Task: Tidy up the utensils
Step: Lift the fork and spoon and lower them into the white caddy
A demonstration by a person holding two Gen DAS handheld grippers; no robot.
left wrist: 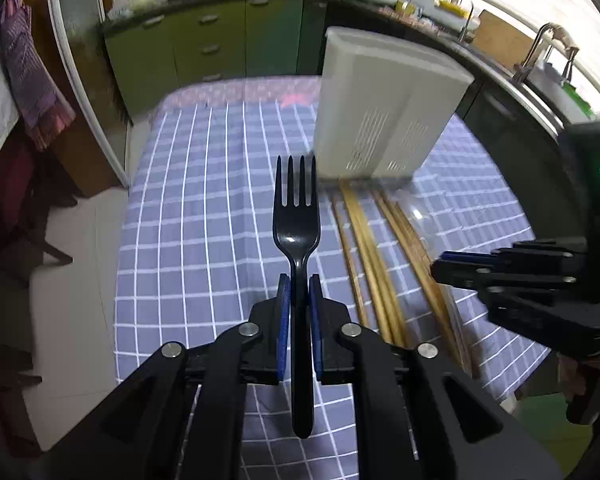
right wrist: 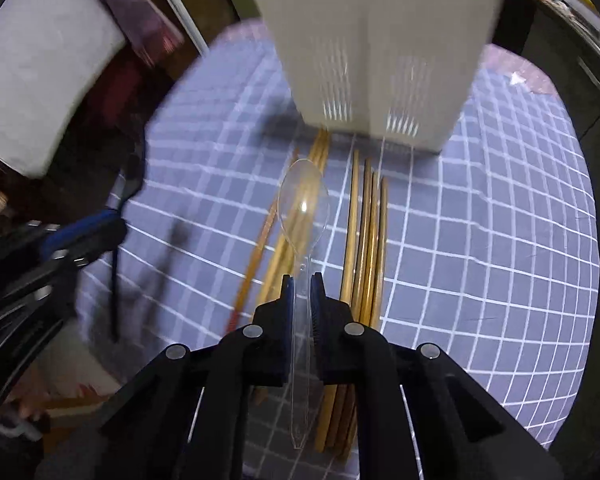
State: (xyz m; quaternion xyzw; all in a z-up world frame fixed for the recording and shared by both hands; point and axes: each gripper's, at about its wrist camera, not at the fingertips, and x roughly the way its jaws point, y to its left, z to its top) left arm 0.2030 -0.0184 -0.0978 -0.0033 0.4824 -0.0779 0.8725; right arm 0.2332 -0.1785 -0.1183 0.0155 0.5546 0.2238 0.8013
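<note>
My left gripper [left wrist: 299,284] is shut on a black plastic fork [left wrist: 297,216], tines pointing forward, held above the checked tablecloth [left wrist: 188,216]. My right gripper [right wrist: 302,282] is shut on a clear plastic spoon [right wrist: 303,208], bowl forward, held above several wooden chopsticks [right wrist: 366,236]. The chopsticks also lie right of the fork in the left wrist view [left wrist: 374,248]. A white slotted utensil holder [left wrist: 384,108] stands upright at the far end of the chopsticks; it fills the top of the right wrist view [right wrist: 376,40]. The right gripper shows at the right edge of the left wrist view [left wrist: 452,270].
The table ends at the left, with tiled floor [left wrist: 72,280] below. Green kitchen cabinets [left wrist: 220,40] and a counter with a sink tap [left wrist: 540,48] lie behind the table. The left gripper's body [right wrist: 40,256] is blurred at the left in the right wrist view.
</note>
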